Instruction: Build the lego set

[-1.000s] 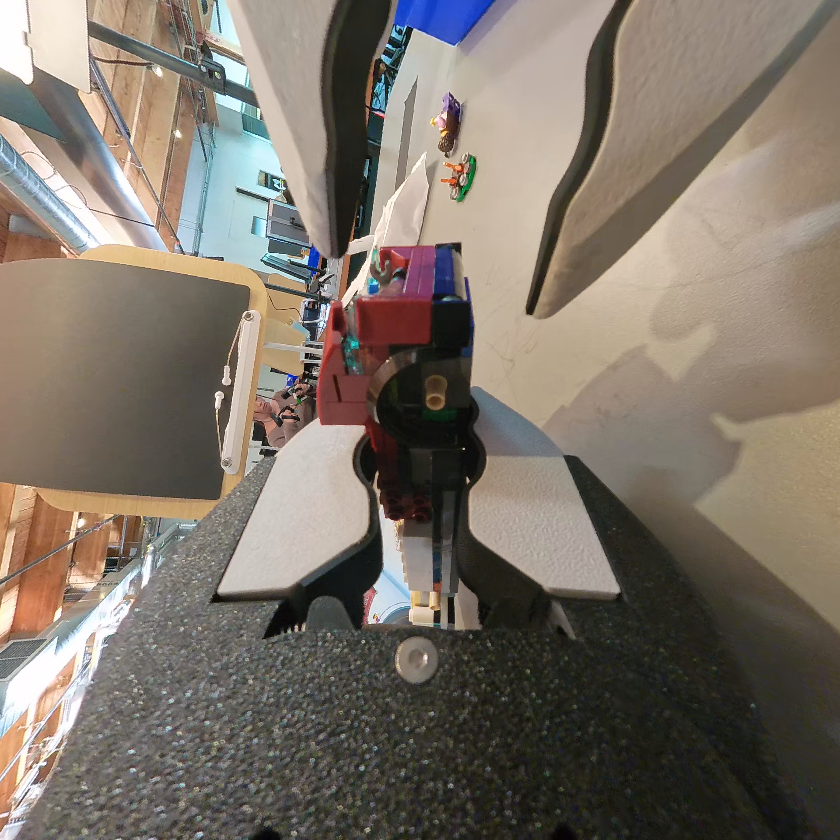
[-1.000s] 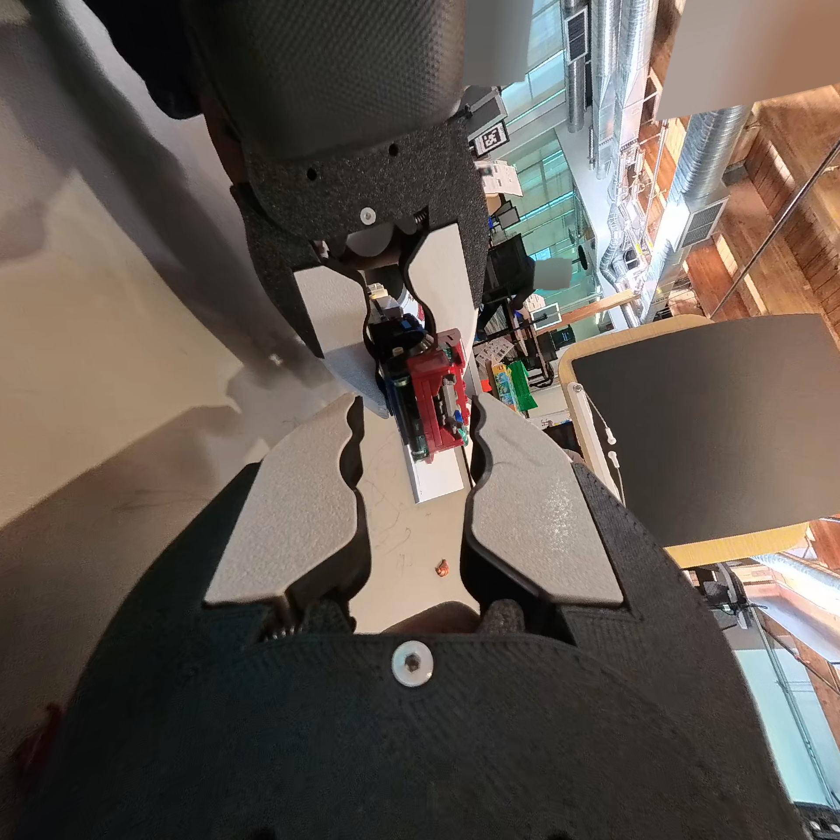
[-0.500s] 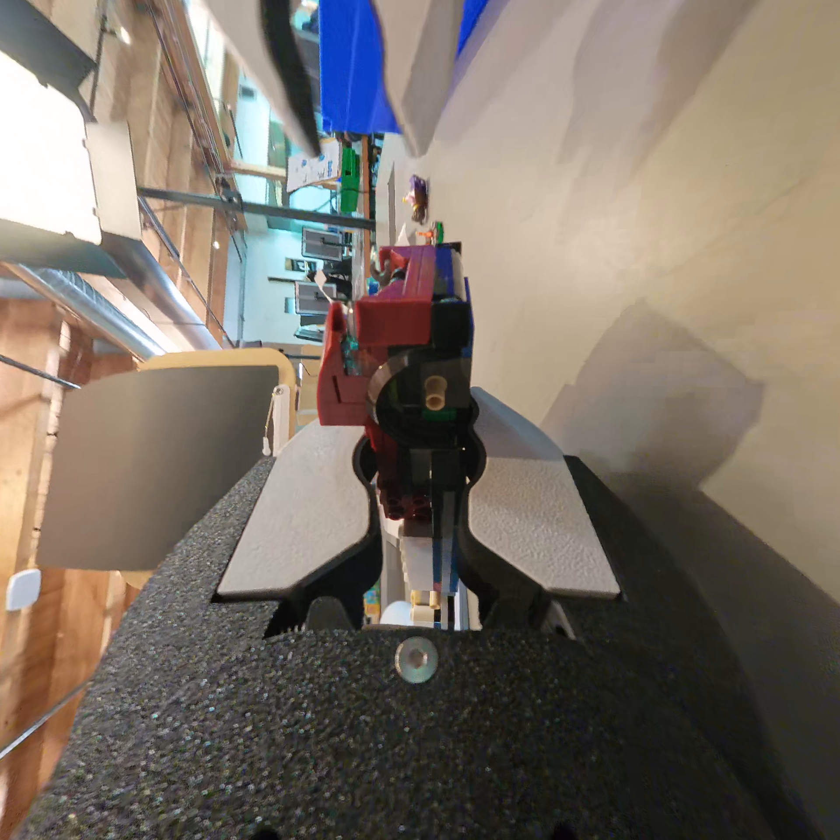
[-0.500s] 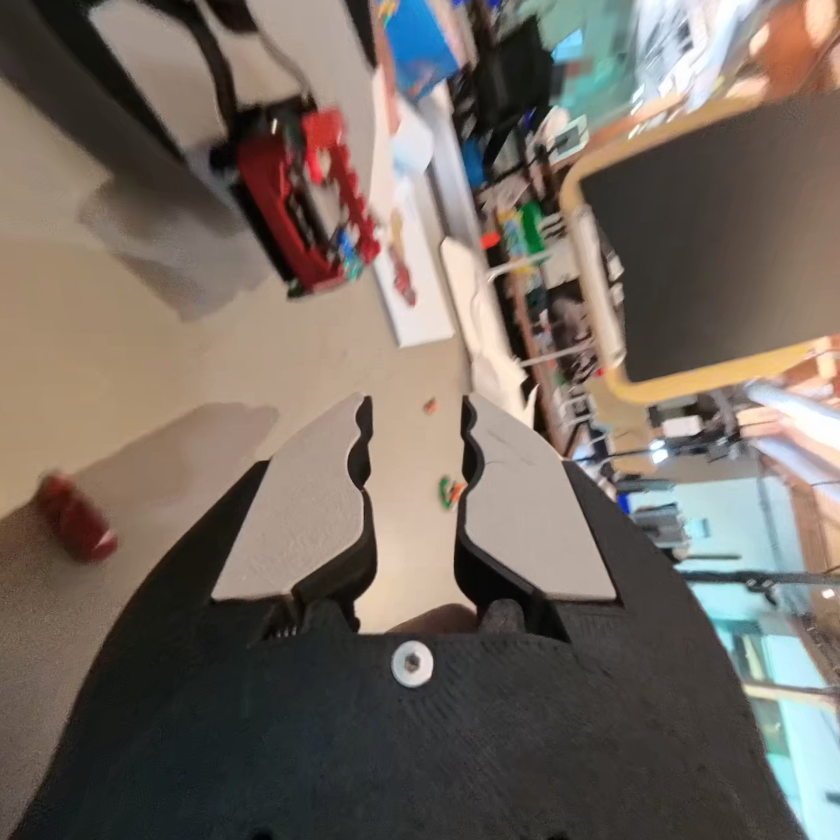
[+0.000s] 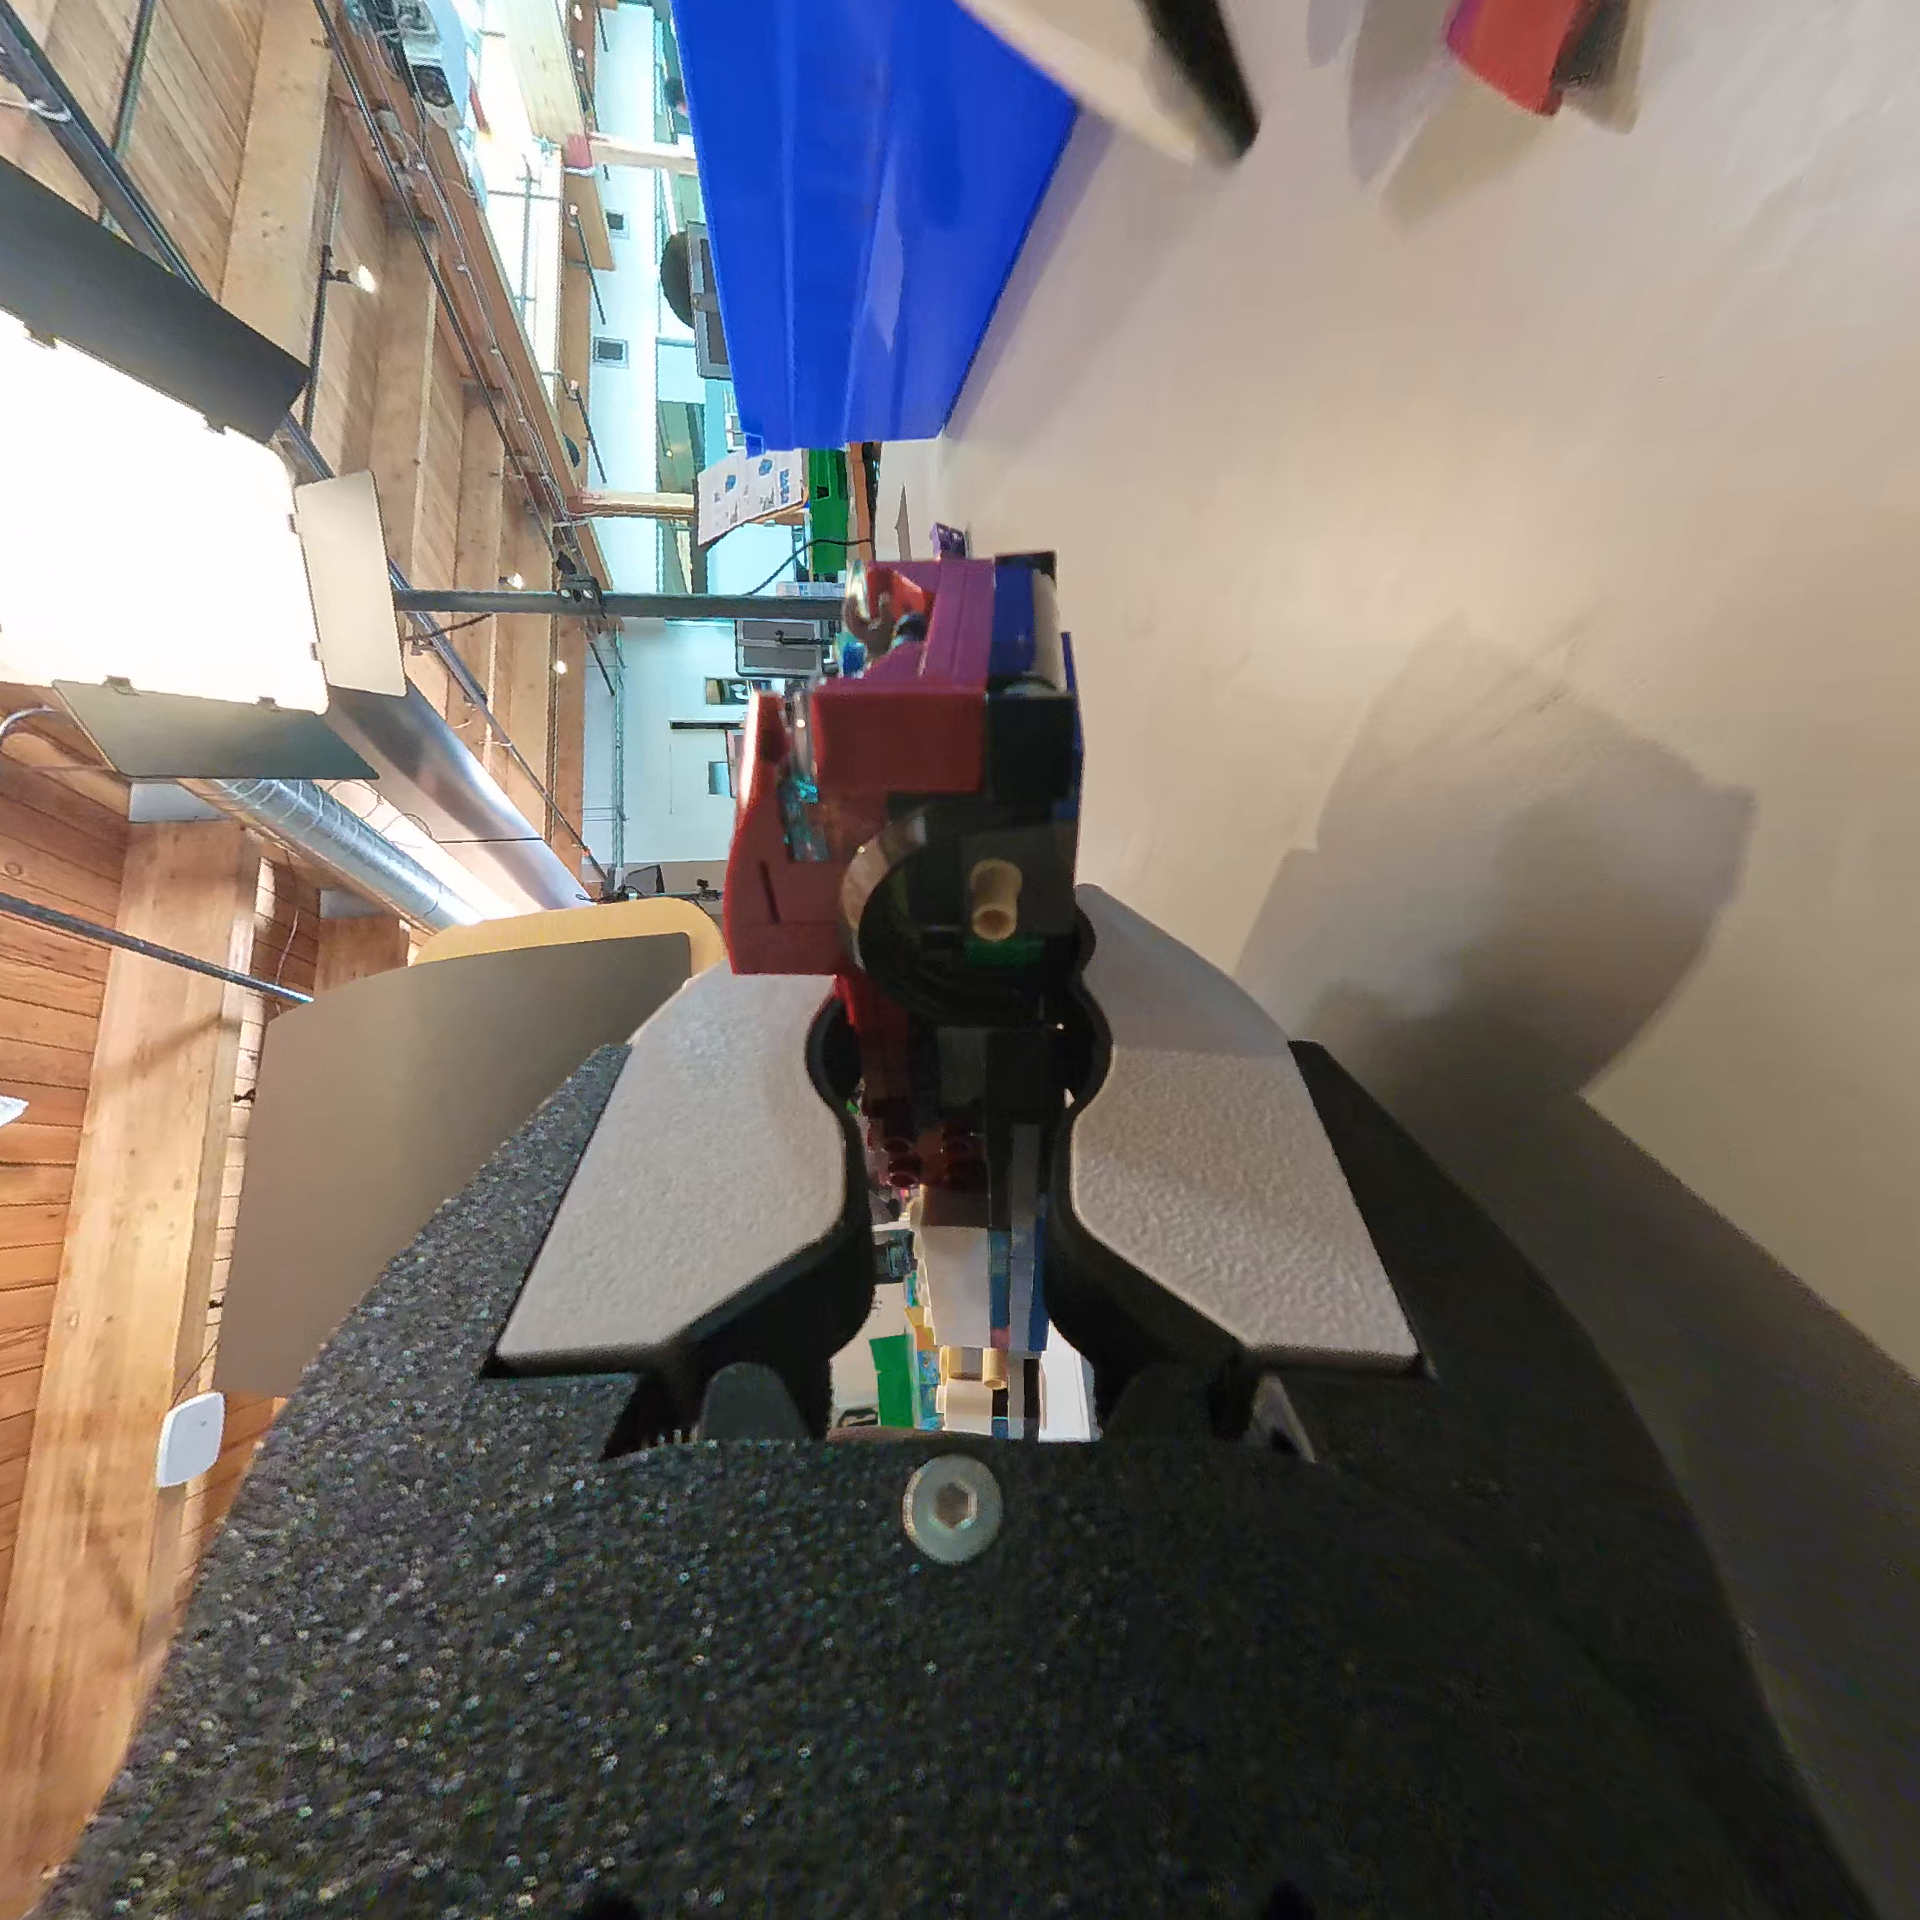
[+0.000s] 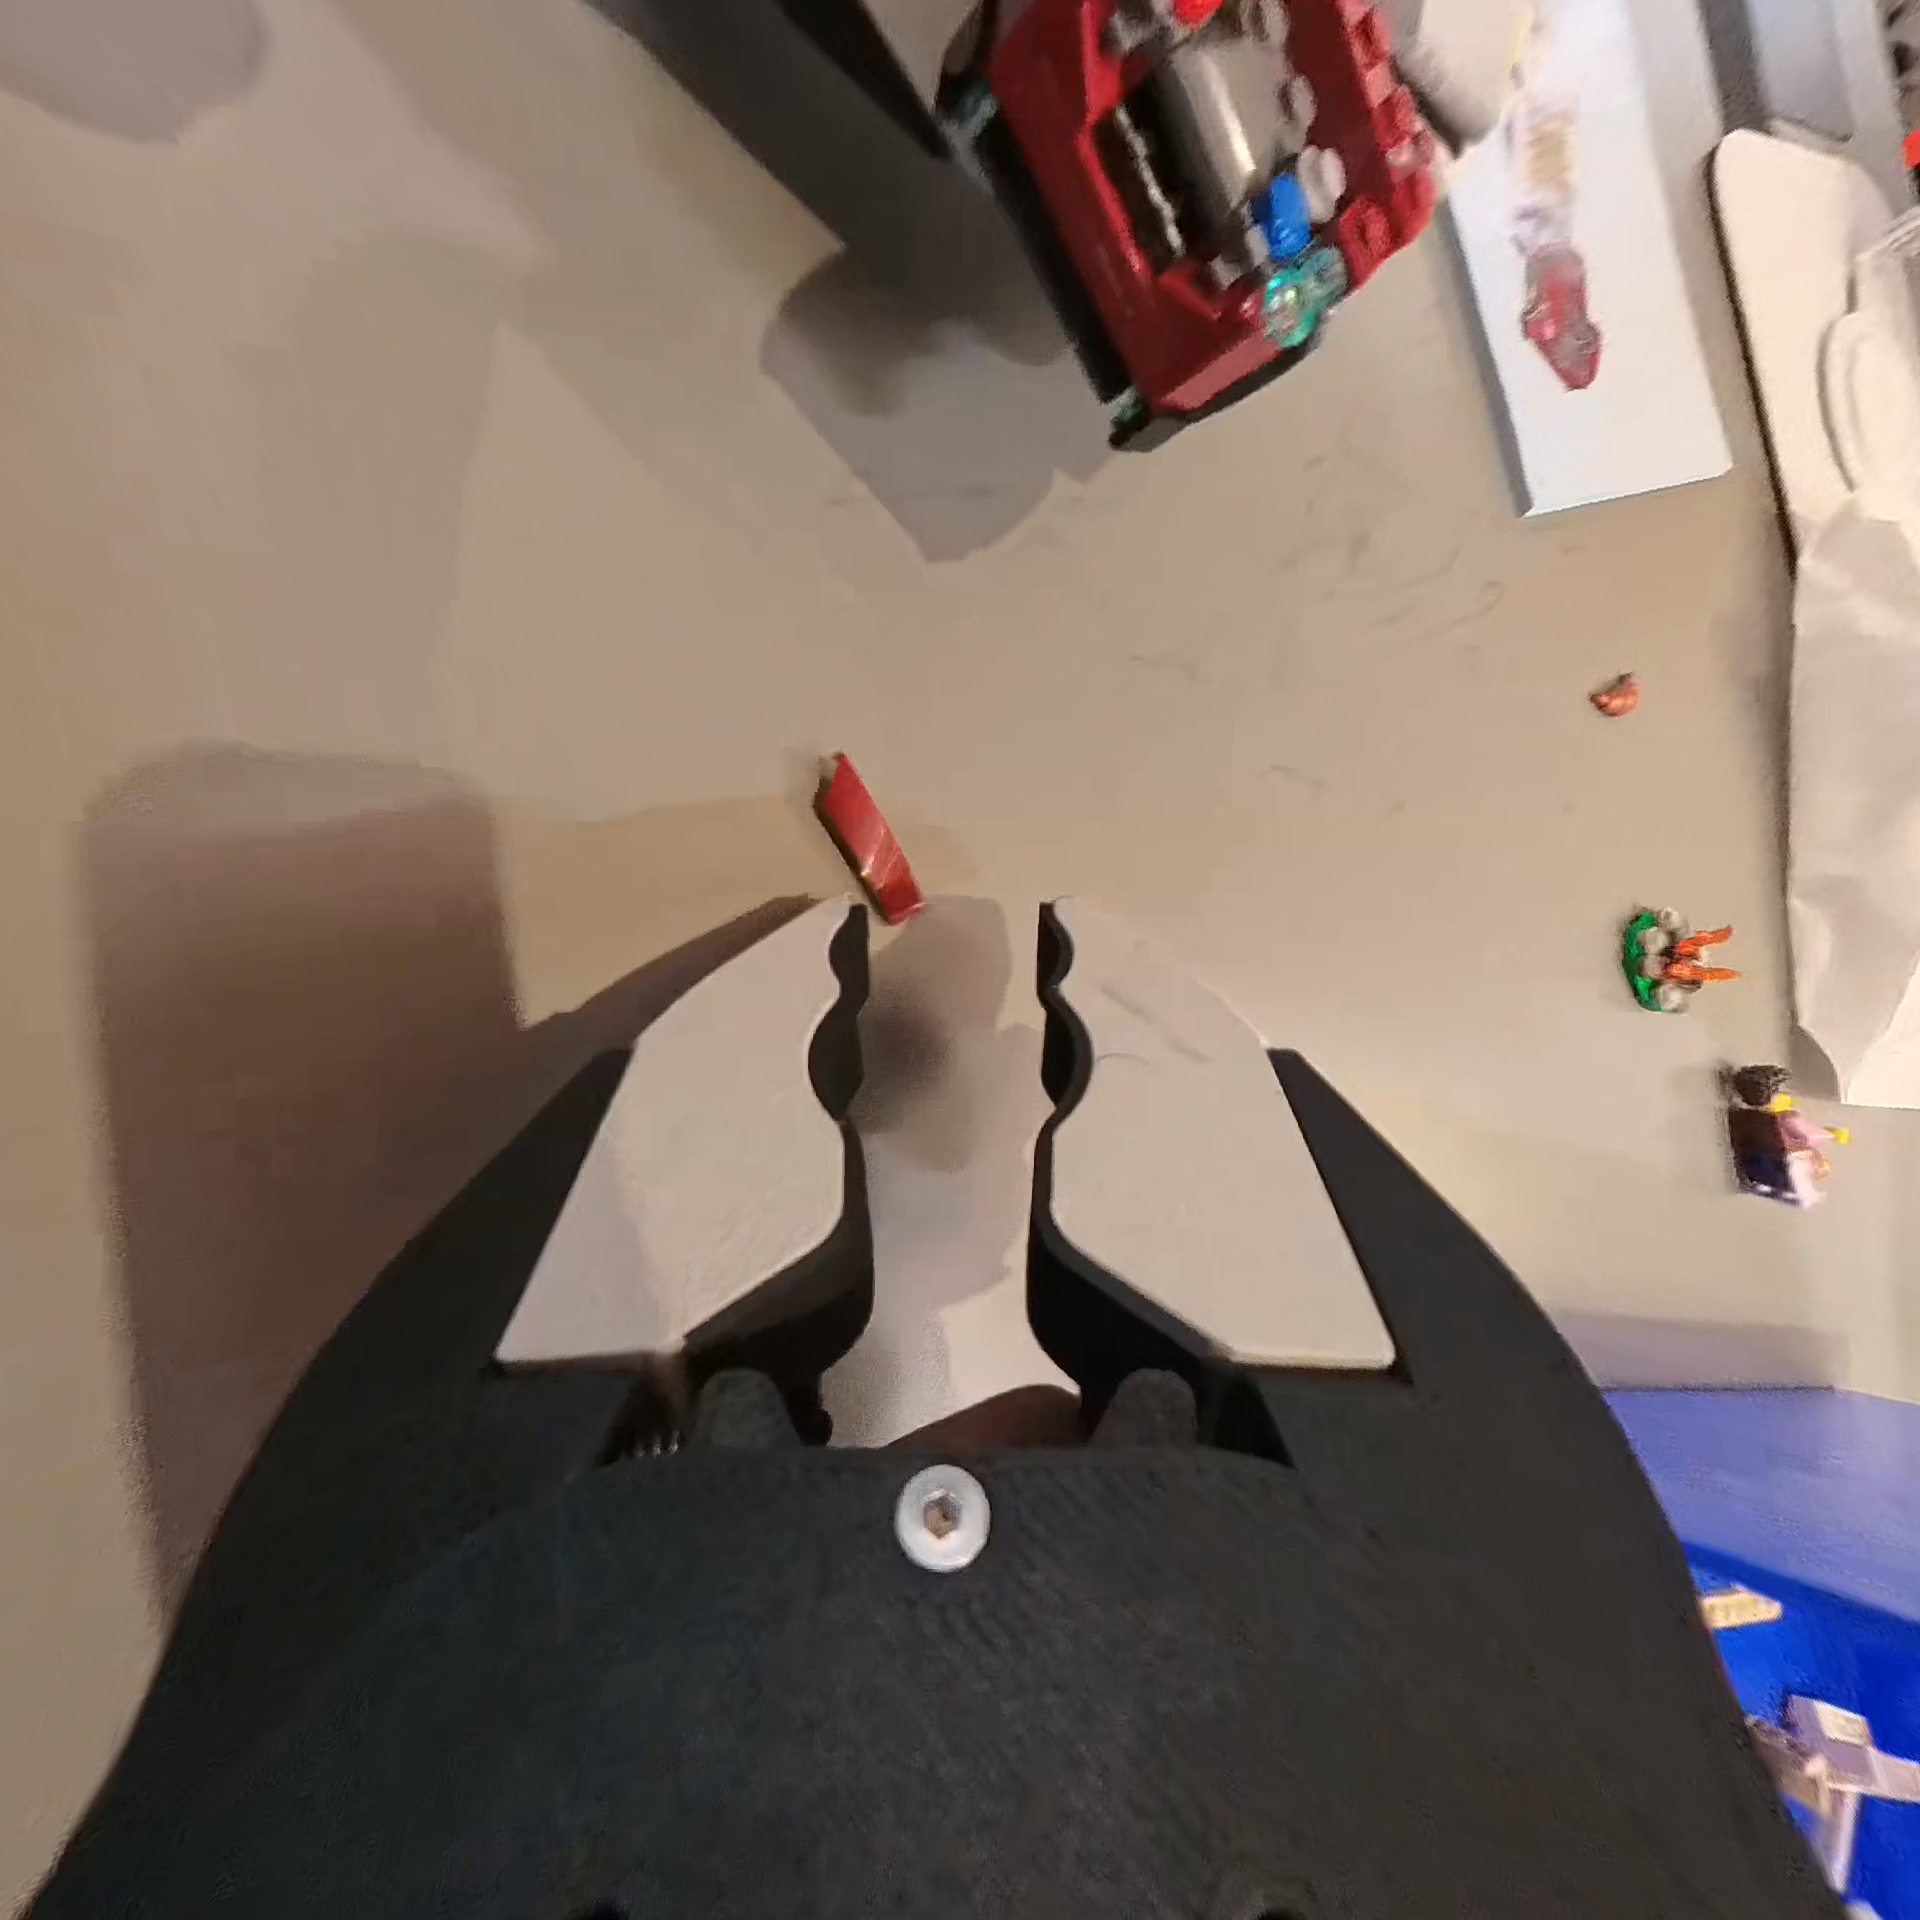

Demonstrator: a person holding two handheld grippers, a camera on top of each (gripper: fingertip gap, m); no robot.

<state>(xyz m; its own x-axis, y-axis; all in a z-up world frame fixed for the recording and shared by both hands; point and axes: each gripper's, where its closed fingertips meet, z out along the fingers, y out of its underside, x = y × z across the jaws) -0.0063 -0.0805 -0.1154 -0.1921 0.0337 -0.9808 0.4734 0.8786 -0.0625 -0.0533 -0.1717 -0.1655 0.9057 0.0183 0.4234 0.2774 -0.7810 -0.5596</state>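
My left gripper point(image 5: 956, 977) is shut on a red, black and blue toy-brick vehicle point(image 5: 914, 790) and holds it above the beige table point(image 5: 1455, 520). The same vehicle shows at the top of the right wrist view point(image 6: 1195, 208), with the left gripper point(image 6: 821, 114) behind it. My right gripper point(image 6: 951, 914) is open with nothing between its pads, just above the table. A small flat red brick piece point(image 6: 868, 836) lies on the table just ahead of its left fingertip point(image 6: 831, 925). The same piece shows blurred at the top right of the left wrist view point(image 5: 1527, 47).
A white booklet point(image 6: 1579, 312) and a white bag point(image 6: 1849, 623) lie at the right. Small pieces lie there too: a brown bit point(image 6: 1616, 694), a green-and-orange piece point(image 6: 1668, 958) and a minifigure point(image 6: 1777, 1143). A blue bin point(image 5: 873, 208) stands nearby and shows in the right wrist view point(image 6: 1787, 1662).
My right gripper has left the vehicle, swung down toward the table and narrowed its jaws; the red piece now lies just ahead of it. My left gripper still grips the vehicle and has turned.
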